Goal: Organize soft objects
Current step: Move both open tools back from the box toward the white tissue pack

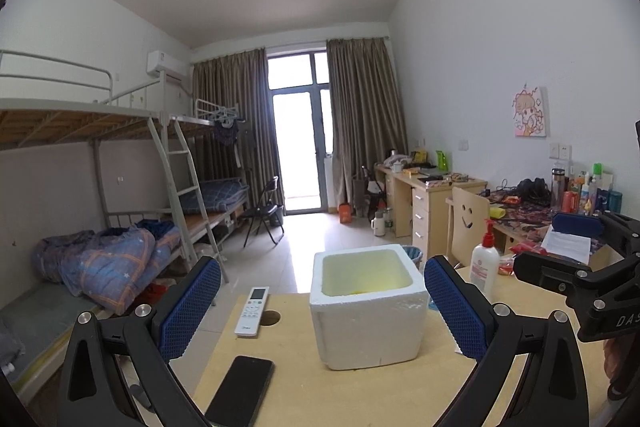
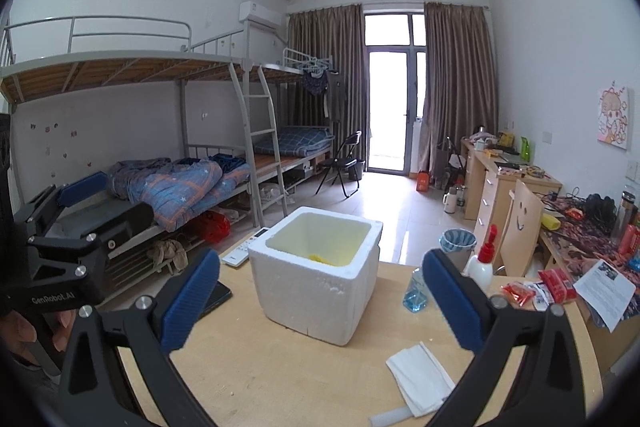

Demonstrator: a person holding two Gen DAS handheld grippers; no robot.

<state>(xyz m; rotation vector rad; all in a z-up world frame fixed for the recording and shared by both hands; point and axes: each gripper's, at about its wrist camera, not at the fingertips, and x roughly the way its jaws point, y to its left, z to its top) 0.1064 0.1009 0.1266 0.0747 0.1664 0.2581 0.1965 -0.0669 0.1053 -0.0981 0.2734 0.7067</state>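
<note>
A white foam box (image 1: 366,311) stands open on the wooden table (image 1: 304,387); it also shows in the right wrist view (image 2: 316,275). A bit of something yellow (image 2: 318,258) lies inside it. A folded white cloth (image 2: 422,379) lies on the table near the right gripper. My left gripper (image 1: 322,311) is open and empty, its blue pads on either side of the box from behind. My right gripper (image 2: 320,301) is open and empty, also facing the box. Each gripper shows at the edge of the other's view.
A white remote (image 1: 252,311) and a black phone (image 1: 240,391) lie left of the box. A pump bottle (image 1: 484,263), a blue glass object (image 2: 416,293) and red packets (image 2: 536,291) sit at the right. A chair (image 2: 520,223), desks and bunk beds stand beyond.
</note>
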